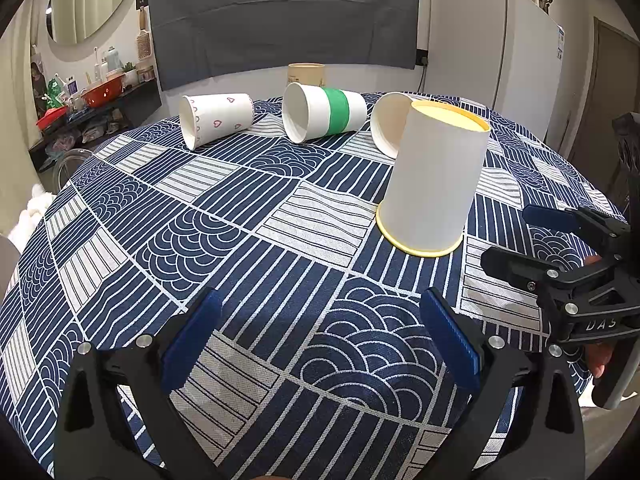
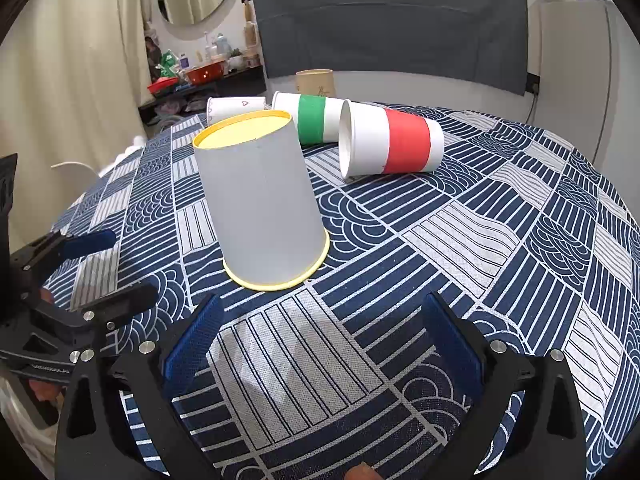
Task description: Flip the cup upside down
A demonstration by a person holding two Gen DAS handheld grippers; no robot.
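Near the inverted cup [image 2: 262, 200], both tongs [image 2: 320, 344] [image 1: 320, 336] level, spread wide, empty

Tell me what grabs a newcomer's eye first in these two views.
The yellow-rimmed white cup stands upside down, mouth on the blue patterned tablecloth, nearest both cameras. Behind it three cups lie on their sides: the red-banded cup, the green-banded cup and the heart-print cup. The left claw and right claw are both open and empty, short of the standing cup.
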